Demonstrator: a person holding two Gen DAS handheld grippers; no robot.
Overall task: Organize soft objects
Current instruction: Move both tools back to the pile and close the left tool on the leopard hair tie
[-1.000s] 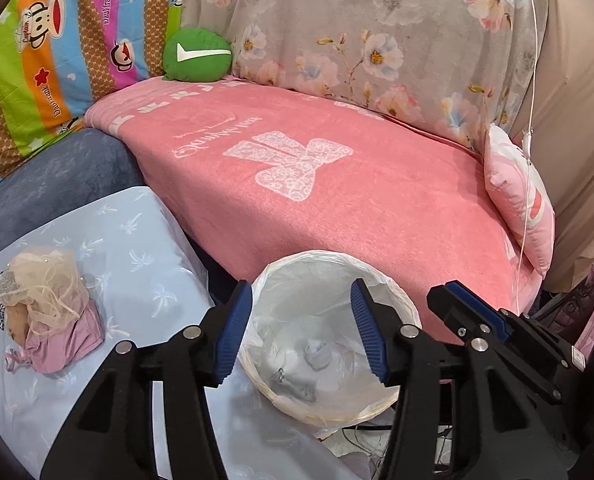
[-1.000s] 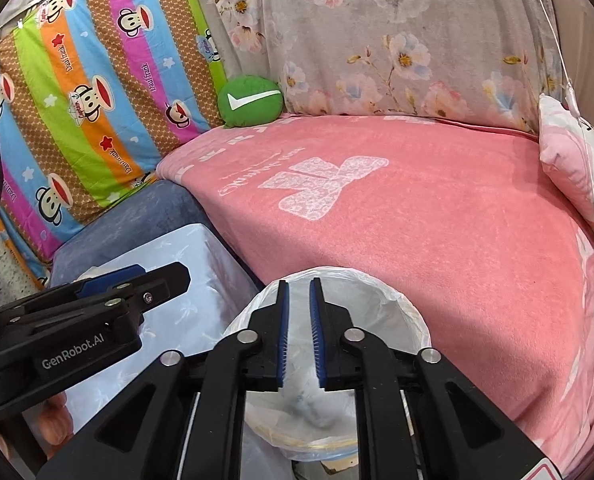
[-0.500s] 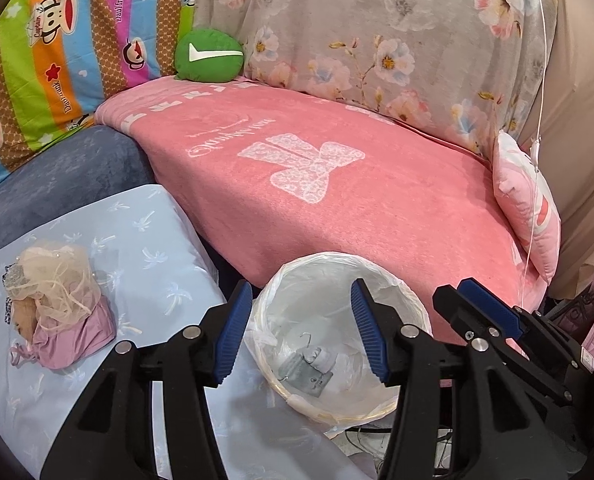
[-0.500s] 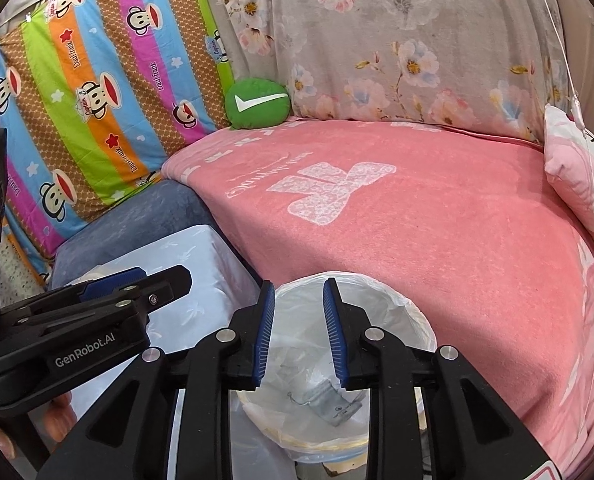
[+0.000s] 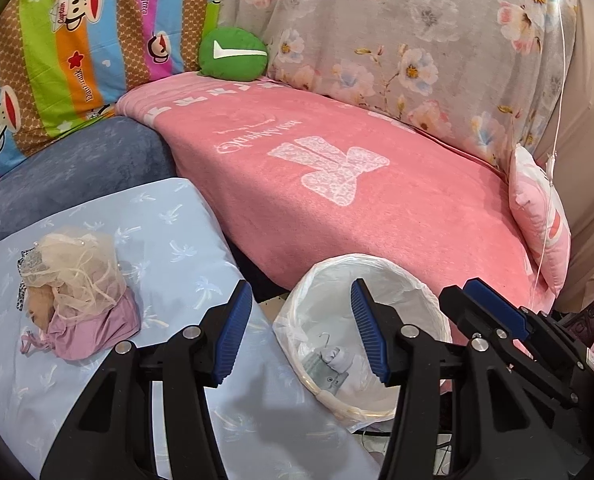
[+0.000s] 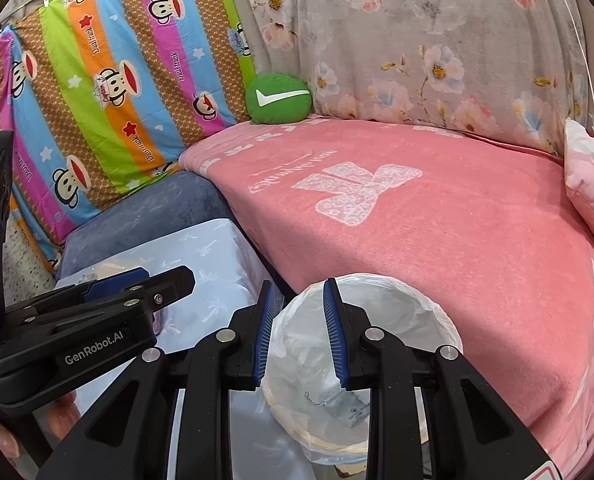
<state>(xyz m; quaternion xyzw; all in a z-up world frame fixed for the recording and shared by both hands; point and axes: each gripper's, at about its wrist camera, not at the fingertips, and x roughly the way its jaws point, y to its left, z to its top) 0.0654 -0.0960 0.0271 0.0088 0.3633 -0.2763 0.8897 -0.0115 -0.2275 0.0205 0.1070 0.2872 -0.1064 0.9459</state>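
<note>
Pink blanket (image 5: 377, 216): my landmark, spread wide over the seat beyond both my grippers.
Light blue cushion (image 5: 169, 240): butts against the blanket's left front edge, under my left gripper.
White lined bin (image 5: 317, 292): stands at the blanket's front edge, right below my tools.
Pink pillow (image 5: 541, 216): leans at the blanket's far right end; the right wrist view cuts it off at the frame edge.
Green round cushion (image 5: 233, 56): sits at the blanket's back left corner, well apart from both grippers.
Doll bundle (image 5: 77, 300): pale netting over a pink-mauve cloth, lying on the blue cushion left of the blanket, to the left of my left gripper and not touching it. A face seems tucked under the netting, but I can't make it out.
Left gripper (image 5: 297, 332): jaws parted wide, nothing between the pads, hanging over the gap between the blue cushion and the bin.
Right gripper (image 6: 297, 332): jaws a narrow gap apart and empty, framing the bin's rim.
Bin contents (image 5: 329, 364): a small grey-and-white packet with a wire hook, low in the liner; what it is, I cannot tell.
</note>
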